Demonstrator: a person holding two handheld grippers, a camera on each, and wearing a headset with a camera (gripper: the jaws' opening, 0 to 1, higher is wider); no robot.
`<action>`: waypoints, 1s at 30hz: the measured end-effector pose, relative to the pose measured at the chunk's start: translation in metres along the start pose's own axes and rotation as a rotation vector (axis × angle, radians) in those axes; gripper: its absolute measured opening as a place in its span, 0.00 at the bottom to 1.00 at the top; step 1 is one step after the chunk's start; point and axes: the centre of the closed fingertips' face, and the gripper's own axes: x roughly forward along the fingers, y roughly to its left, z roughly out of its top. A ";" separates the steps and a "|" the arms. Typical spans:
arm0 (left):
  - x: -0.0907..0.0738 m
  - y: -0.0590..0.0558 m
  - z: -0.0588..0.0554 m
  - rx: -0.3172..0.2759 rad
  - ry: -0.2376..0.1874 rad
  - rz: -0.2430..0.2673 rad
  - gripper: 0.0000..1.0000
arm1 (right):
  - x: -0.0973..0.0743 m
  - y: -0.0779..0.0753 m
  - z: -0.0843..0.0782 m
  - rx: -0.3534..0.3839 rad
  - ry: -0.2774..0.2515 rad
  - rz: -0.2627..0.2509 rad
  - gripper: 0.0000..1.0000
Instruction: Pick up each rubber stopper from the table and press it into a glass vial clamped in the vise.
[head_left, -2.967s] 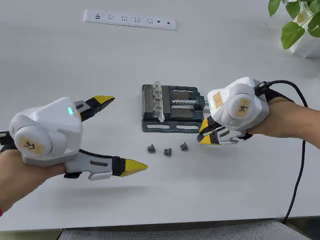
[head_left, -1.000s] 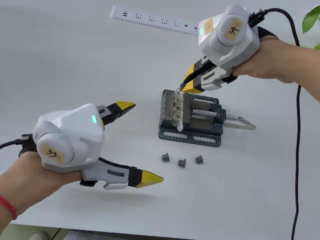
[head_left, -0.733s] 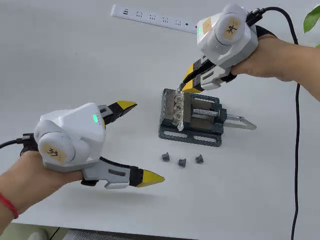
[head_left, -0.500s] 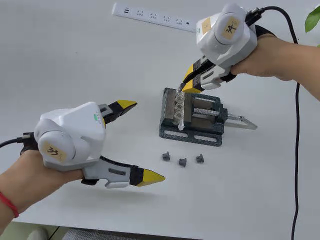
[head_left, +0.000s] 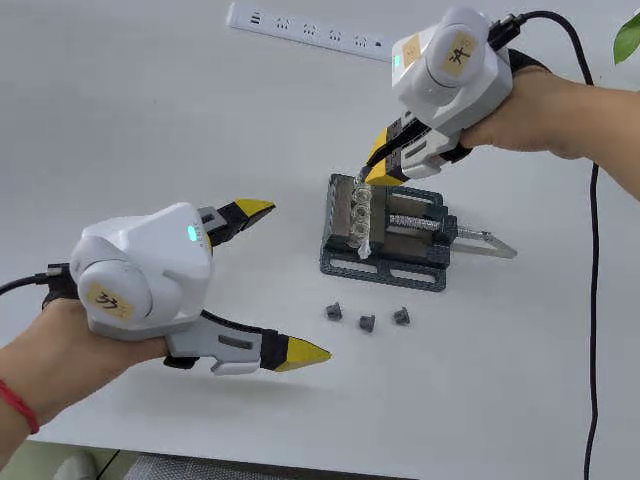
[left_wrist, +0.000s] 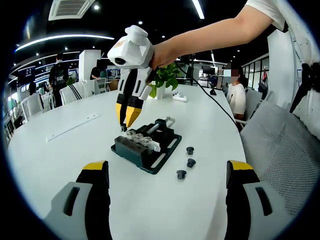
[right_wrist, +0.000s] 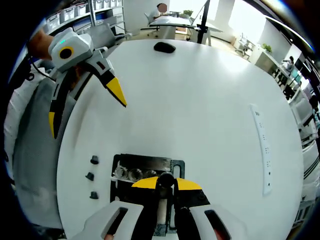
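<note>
A dark vise (head_left: 400, 262) stands mid-table and clamps a row of clear glass vials (head_left: 357, 216). My right gripper (head_left: 374, 176) hovers at the far end of that row, shut on a dark rubber stopper (right_wrist: 166, 181) that sits between its yellow tips right over the far vial. Three loose stoppers (head_left: 367, 323) lie in a line on the table in front of the vise. My left gripper (head_left: 279, 280) is held open at the lower left, nothing between its fingers. In the left gripper view the vise (left_wrist: 131, 150) lies ahead, the stoppers (left_wrist: 190, 162) to its right.
A white power strip (head_left: 305, 30) lies at the far edge. The vise handle (head_left: 490, 242) sticks out to the right. A black cable (head_left: 596, 300) runs down the right side, and a plant leaf (head_left: 630, 35) shows at the top right corner.
Three seconds ago the right gripper was low beside the vise's front right; it has risen to the far end of the vial row and holds there. The left gripper has barely moved.
</note>
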 end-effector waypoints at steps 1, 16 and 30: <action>0.000 0.000 0.000 0.000 0.000 -0.001 0.98 | 0.000 0.000 0.000 0.002 0.001 0.000 0.07; -0.001 0.000 0.000 -0.006 -0.004 0.000 0.98 | 0.002 -0.003 0.003 -0.009 0.061 0.019 0.07; 0.001 0.002 0.002 -0.008 -0.010 0.001 0.97 | 0.003 -0.002 0.003 -0.029 0.147 0.012 0.06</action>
